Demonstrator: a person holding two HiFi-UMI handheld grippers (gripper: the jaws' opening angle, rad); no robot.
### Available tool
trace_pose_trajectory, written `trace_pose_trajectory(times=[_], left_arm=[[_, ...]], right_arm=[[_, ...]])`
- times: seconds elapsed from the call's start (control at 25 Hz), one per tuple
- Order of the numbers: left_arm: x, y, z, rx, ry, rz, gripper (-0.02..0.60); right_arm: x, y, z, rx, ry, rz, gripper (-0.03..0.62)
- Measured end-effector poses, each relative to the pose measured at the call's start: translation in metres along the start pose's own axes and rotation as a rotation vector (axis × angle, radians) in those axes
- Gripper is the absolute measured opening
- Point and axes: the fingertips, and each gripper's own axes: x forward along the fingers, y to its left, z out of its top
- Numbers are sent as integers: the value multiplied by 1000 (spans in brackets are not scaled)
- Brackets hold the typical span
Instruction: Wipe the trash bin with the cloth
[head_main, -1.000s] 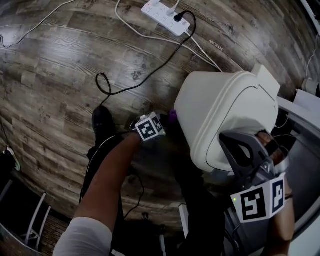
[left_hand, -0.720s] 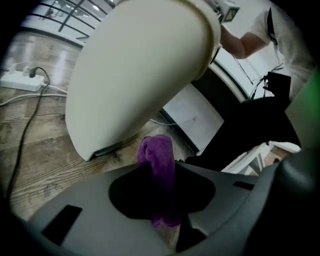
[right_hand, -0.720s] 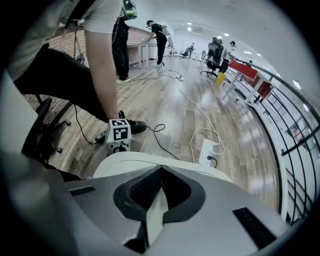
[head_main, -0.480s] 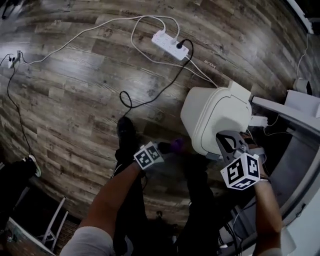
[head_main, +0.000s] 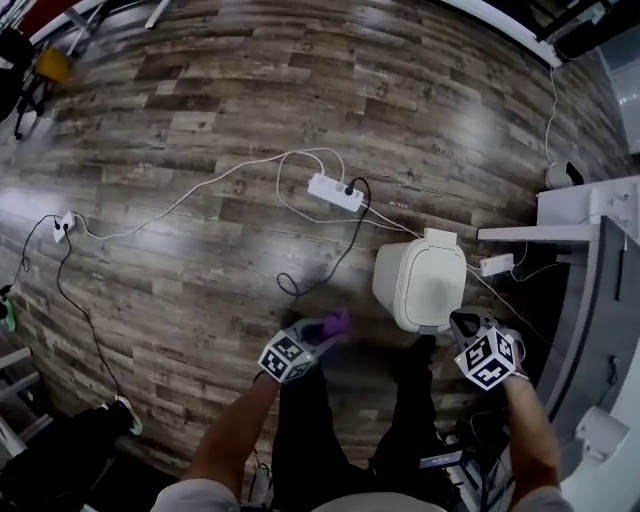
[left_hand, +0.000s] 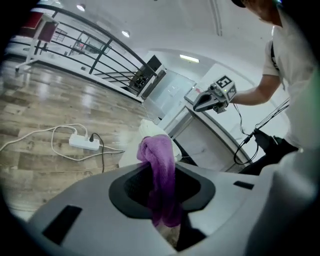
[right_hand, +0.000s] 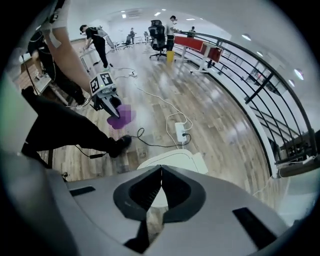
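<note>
On the grey-brown wood-plank floor (head_main: 200, 150), the white plastic trash bin (head_main: 422, 283) stands just ahead of the right gripper (head_main: 462, 322), whose jaws are closed and empty. The left gripper (head_main: 318, 333), just left of the bin, clamps the purple cloth (left_hand: 160, 165).

The purple cloth (left_hand: 160, 175) in my left claw (head_main: 312, 338) is soft and fuzzy, like a towel. My left claw and my right claw (right_hand: 161, 167) look like dull grey plastic, with black ribbed pads (right_hand: 145, 192) inside. The cream trash bin (head_main: 420, 285) is smooth plastic with a soft shine. The brown wooden plank floor (head_main: 200, 130) is glossy and shows the lights. The white power strip (head_main: 335, 192) is smooth plastic. The black railing (right_hand: 260, 85) looks like painted metal.
</note>
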Motion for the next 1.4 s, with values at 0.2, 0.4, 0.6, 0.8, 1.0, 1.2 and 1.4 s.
trace_pose_trajectory(times=[0.2, 0.4, 0.6, 0.8, 1.0, 1.2, 1.4], left_arm=[[-55, -23, 45, 19, -29, 10, 100], [-85, -47, 77, 4, -56, 36, 100], [-96, -81, 108, -11, -114, 91, 100], [-100, -124, 140, -8, -184, 163, 100], [-83, -184, 153, -10, -228, 226, 100], [-80, -247, 163, 18, -280, 272, 100], [-81, -290, 158, 20, -314, 311, 100]], right_arm=[[-53, -16, 1, 125, -9, -70, 8], [-89, -19, -5, 255, -60, -112, 8], [-113, -22, -21, 313, -131, -140, 8], [-145, -22, -48, 359, -232, -162, 8], [-178, -30, -85, 354, -319, -208, 8], [-208, -26, -122, 348, -380, -251, 8], [-229, -23, -170, 395, -387, -309, 8]])
